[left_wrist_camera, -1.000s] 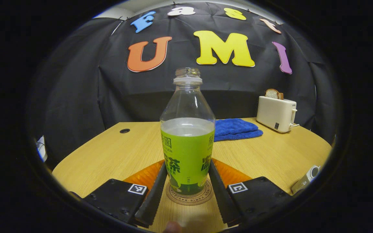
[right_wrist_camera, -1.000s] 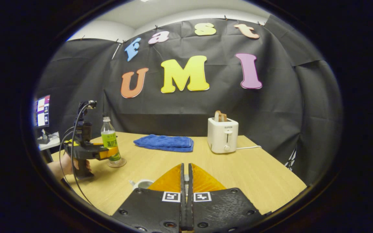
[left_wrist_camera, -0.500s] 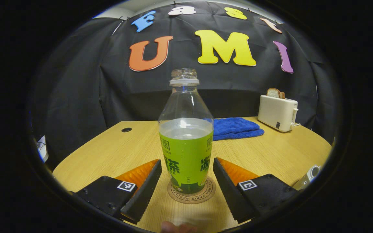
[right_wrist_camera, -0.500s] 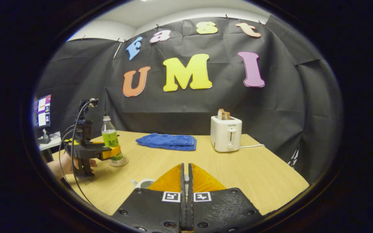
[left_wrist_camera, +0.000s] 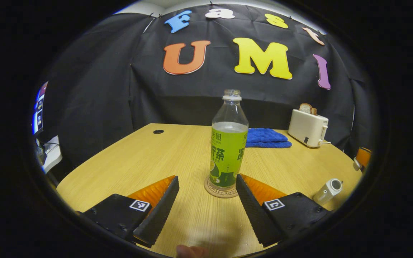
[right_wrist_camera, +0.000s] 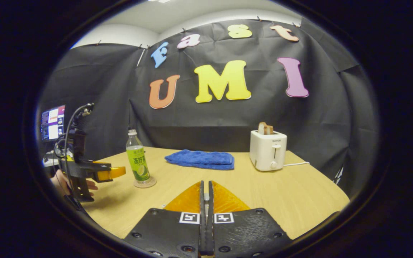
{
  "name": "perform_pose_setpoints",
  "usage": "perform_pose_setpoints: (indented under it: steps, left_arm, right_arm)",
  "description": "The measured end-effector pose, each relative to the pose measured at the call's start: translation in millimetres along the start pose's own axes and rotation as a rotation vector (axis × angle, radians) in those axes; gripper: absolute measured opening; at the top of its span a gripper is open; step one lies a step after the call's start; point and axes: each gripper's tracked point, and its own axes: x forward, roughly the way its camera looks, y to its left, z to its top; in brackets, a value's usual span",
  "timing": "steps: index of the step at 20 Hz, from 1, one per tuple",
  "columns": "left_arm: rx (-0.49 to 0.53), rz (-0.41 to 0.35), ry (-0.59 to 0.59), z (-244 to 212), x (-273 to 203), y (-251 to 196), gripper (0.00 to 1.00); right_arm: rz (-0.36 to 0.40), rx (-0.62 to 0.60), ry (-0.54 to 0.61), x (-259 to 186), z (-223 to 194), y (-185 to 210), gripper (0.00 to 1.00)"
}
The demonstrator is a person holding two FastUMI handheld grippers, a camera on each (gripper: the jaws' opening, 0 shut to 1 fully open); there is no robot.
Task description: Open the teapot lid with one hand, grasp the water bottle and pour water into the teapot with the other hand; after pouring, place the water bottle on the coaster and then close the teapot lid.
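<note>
On the coaster [left_wrist_camera: 222, 187] near the middle-left of the counter [left_wrist_camera: 149, 157] stands the water bottle [left_wrist_camera: 227, 143], upright, long axis vertical, open neck pointing straight up, no cap on it; liquid level sits just above the green label. Left claw [left_wrist_camera: 206, 195] is spread wide, fingers apart on either side of the near counter, tips just short of the bottle and touching nothing. Same claw seen from the side in the right gripper view [right_wrist_camera: 115, 172], held by a hand [right_wrist_camera: 60, 181] at far left, its tips near the bottle [right_wrist_camera: 138, 159] but clear of it. Right claw [right_wrist_camera: 205, 200] is pressed together, fingers flush; whether anything is pinched between them cannot be told, and the teapot lid cannot be made out there. Left gripper view gives a white spout-like piece [left_wrist_camera: 328, 190] at the near right edge of the counter, probably the teapot, body cut off; an orange tip [left_wrist_camera: 362, 157] just beyond it at the right rim. Blue cloth [left_wrist_camera: 266, 138] lies folded at the far side, right of the bottle; white toaster [left_wrist_camera: 307, 128] with bread slices stands farther right. Right gripper view adds the toaster's front lever [right_wrist_camera: 268, 154] and cord, plus a lit monitor [right_wrist_camera: 53, 122] beyond the counter's left end. A fingertip [left_wrist_camera: 188, 251] shows at the bottom of the left gripper view.
</note>
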Motion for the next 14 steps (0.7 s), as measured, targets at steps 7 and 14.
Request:
perform_pose_setpoints:
  steps: [7,14]
  left_arm:
    - [0.057,0.069,-0.138,27,-56,20,0.99]
    - [0.084,0.061,-0.165,31,-65,18,0.99]
  right_arm:
    - [0.060,-0.006,0.051,26,-27,28,0.00]
    - [0.051,-0.031,0.060,33,-40,32,0.00]
